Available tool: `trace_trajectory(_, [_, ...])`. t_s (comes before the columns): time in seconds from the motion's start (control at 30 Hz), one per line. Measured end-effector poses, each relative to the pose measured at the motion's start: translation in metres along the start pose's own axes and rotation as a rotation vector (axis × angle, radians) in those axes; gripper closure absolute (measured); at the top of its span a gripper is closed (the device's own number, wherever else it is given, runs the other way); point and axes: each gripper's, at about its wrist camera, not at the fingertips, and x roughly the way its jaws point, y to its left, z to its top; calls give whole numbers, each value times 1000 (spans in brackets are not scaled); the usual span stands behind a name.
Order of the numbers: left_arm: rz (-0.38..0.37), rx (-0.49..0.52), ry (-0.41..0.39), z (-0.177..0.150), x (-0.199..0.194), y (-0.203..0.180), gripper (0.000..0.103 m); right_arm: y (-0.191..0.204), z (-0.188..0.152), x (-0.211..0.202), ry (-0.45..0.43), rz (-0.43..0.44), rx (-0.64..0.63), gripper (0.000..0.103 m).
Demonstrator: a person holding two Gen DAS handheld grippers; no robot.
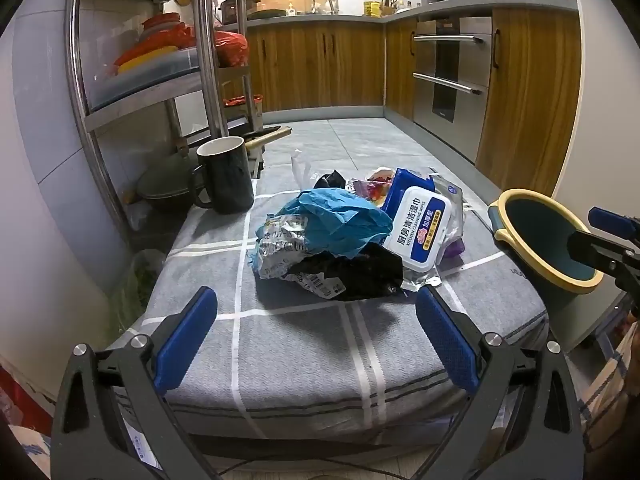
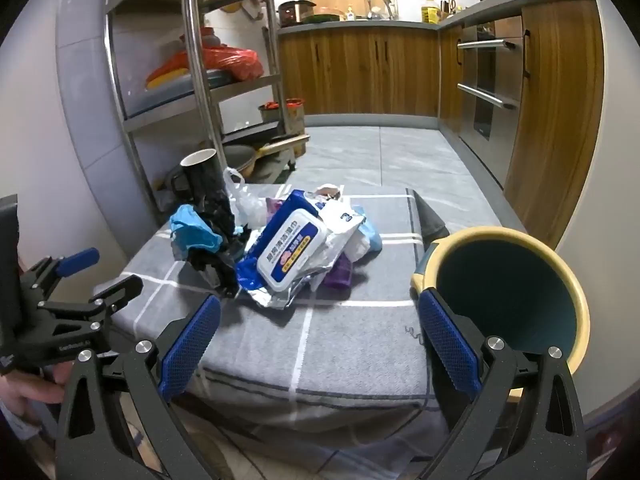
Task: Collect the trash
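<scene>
A heap of trash lies on a grey checked cloth [image 1: 304, 344] [image 2: 352, 344]: a crumpled blue bag [image 1: 336, 222] [image 2: 192, 232], a black bag [image 1: 352, 270] [image 2: 214, 216], a silver wrapper [image 1: 280, 254] and a blue-and-white wipes pack [image 1: 422, 230] [image 2: 292, 256]. A teal bin with a yellow rim [image 1: 548, 244] [image 2: 504, 300] stands at the cloth's right edge. My left gripper [image 1: 316, 338] hangs open in front of the heap, nothing between its blue pads. My right gripper [image 2: 320, 340] is open too, its right finger in front of the bin.
A black mug [image 1: 226, 174] [image 2: 202, 174] stands at the cloth's far left corner. A steel shelf rack [image 1: 208, 48] [image 2: 196, 60] with pots rises on the left. Wooden cabinets [image 1: 320, 68] and an oven [image 1: 452, 76] line the back and right. Grey floor tiles [image 2: 380, 156] lie beyond.
</scene>
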Motion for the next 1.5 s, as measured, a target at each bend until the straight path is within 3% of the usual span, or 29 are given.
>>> trace_trajectory(1.5, [-6,-14,14,-3,4,3,6,4,-4,2,9,-4,-4,5])
